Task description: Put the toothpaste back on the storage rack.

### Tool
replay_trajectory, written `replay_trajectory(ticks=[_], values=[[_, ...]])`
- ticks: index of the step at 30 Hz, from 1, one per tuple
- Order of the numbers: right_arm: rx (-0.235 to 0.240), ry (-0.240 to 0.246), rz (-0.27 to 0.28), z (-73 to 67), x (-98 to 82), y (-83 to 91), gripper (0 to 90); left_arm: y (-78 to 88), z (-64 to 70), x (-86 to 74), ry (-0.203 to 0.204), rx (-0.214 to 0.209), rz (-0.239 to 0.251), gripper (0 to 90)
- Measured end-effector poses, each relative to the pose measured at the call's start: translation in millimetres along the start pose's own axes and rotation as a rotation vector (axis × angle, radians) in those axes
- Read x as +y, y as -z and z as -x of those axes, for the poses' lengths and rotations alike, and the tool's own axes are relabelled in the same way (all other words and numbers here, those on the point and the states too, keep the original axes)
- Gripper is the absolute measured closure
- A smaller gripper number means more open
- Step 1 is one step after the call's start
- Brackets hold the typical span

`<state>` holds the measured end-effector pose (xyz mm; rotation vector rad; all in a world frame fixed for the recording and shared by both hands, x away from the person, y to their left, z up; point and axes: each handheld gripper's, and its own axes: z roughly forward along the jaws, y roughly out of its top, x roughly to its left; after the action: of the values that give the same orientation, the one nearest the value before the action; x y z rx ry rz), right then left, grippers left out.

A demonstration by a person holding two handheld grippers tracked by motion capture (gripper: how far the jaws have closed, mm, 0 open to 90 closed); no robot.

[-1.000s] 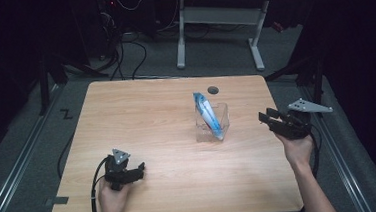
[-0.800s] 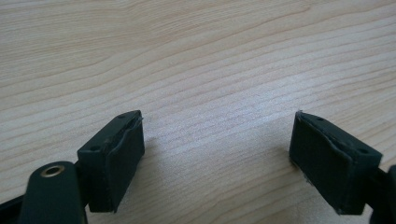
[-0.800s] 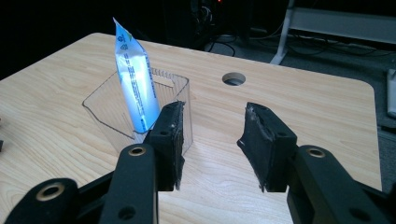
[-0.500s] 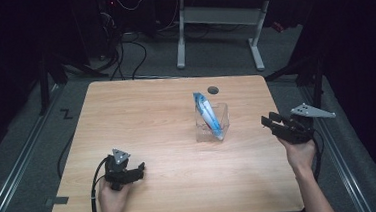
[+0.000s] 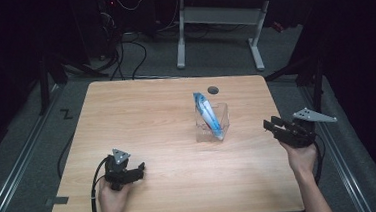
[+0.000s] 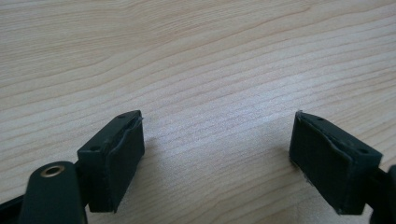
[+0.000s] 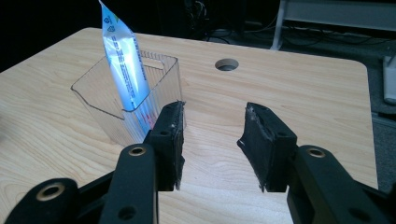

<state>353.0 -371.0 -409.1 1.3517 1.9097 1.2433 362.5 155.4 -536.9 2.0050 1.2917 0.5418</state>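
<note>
Both jaws stood apart, empty: our left gripper (image 5: 139, 168) near the table (image 5: 141, 114)'s front-left corner, our right gripper (image 5: 272, 125) at its right edge. Right of centre, the clear box (image 5: 212, 127) held a blue packet (image 5: 207, 112); dark floor (image 5: 152, 58) lay around.

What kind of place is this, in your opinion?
Probably a lab or recording workshop: a bare wooden table in a dark room, cables on the floor, and a second desk frame behind it.

wooden table (image 5: 146, 114) bears clear bin (image 5: 212, 122)
</note>
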Motion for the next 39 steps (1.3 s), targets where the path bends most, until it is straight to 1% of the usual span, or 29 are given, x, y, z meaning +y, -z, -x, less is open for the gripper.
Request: replay_trajectory(ticks=[7,17,24,37,39], values=[[0.001,-0.018,-0.003,2.8,-9.0,-0.6,58.1,0.0,0.0,0.0,0.0,0.0,0.0,18.4],[0.01,-0.038,-0.017,2.7,-23.5,-5.7,58.2,0.0,0.1,0.0,0.0,0.0,0.0,18.3],[0.019,-0.052,-0.023,2.2,-30.5,-9.2,58.4,0.0,0.0,0.0,0.0,0.0,0.0,18.3],[0.029,-0.041,-0.047,-3.0,-38.3,-18.6,58.4,0.0,0.0,0.0,0.0,0.0,0.0,18.3],[0.027,-0.032,-0.065,-3.4,-40.5,-23.1,58.3,0.0,0.1,0.0,0.0,0.0,0.0,18.3]])
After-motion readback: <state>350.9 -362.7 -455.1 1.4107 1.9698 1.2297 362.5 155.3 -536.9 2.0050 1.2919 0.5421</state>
